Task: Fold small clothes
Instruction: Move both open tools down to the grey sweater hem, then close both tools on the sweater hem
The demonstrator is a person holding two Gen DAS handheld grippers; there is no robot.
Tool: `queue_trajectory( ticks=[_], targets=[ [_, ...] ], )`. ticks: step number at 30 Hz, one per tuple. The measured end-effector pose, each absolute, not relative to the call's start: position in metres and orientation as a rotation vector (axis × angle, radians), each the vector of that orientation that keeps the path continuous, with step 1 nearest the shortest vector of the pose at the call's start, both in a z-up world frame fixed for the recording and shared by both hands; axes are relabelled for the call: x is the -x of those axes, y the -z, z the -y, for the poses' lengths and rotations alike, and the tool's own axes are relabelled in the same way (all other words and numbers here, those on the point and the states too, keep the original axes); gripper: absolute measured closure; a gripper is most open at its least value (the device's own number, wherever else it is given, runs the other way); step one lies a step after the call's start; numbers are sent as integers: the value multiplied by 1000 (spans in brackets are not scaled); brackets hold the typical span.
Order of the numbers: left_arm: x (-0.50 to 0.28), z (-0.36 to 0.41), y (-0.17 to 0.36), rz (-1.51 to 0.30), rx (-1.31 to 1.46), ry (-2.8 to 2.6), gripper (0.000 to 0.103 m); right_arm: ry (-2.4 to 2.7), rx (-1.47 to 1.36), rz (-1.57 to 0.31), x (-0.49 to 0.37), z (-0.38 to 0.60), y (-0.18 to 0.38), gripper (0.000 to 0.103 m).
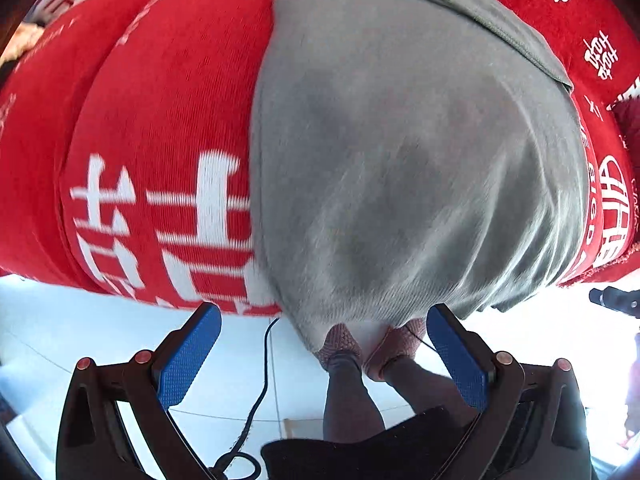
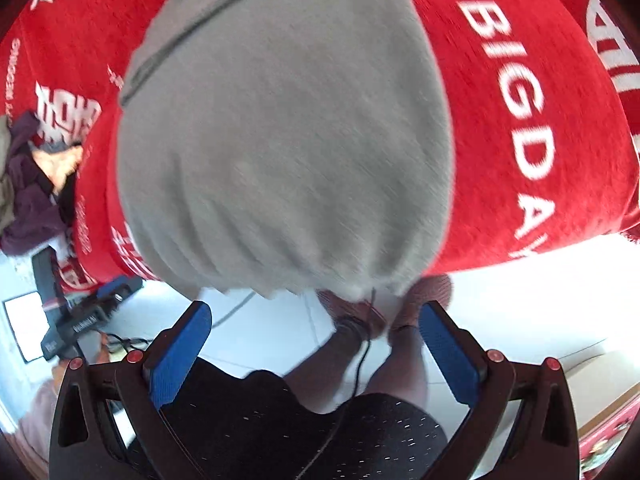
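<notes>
Your left gripper (image 1: 322, 354) and right gripper (image 2: 314, 350) both stand spread, holding nothing, while the grey garment (image 1: 400, 152) overhangs the red cloth's (image 1: 160, 100) near edge.

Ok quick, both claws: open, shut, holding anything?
Left claw: open, holding nothing; grey garment lies ahead.
Right claw: open, holding nothing.
</notes>
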State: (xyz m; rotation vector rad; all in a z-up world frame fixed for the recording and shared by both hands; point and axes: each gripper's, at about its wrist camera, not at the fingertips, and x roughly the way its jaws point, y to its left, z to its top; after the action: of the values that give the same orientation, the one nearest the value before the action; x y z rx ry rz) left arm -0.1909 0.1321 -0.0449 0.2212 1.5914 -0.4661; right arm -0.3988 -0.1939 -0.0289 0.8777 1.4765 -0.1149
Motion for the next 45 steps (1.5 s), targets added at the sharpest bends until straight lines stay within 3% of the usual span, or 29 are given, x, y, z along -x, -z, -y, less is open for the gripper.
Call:
queue_trajectory(
  ticks=[12,28,31,32,33,34,35,36,37,45],
  targets=[
    [198,-143,105,-1606,-55,514,0,-11,-762,-1499,422,213,103,0],
    [214,-118,109,-1609,3,660,0,-330,-942,-1403,401,190,127,0],
    [214,-119,110,-1609,-20,645,13,-334,-1006,-1388,403,192,129,1],
    [213,-119,109,-1615,-18,642,23,-326,-1037,-1375,404,193,129,3],
    [213,-120,109,-1623,-18,643,30,-310,-1080,-1360,407,196,129,12],
    [213,-121,109,-1636,-19,653,49,-276,-1115,-1358,410,199,130,35],
    [213,-122,111,-1653,-15,677,76,-242,-1142,-1366,414,202,133,47],
    [213,-121,113,-1673,-9,702,90,-203,-1185,-1377,418,206,136,74],
    [213,-122,113,-1682,-5,711,92,-178,-1222,-1372,422,210,137,91],
    [203,-133,72,-1636,128,798,92,-243,-1314,-1231,428,204,87,91]
  ],
)
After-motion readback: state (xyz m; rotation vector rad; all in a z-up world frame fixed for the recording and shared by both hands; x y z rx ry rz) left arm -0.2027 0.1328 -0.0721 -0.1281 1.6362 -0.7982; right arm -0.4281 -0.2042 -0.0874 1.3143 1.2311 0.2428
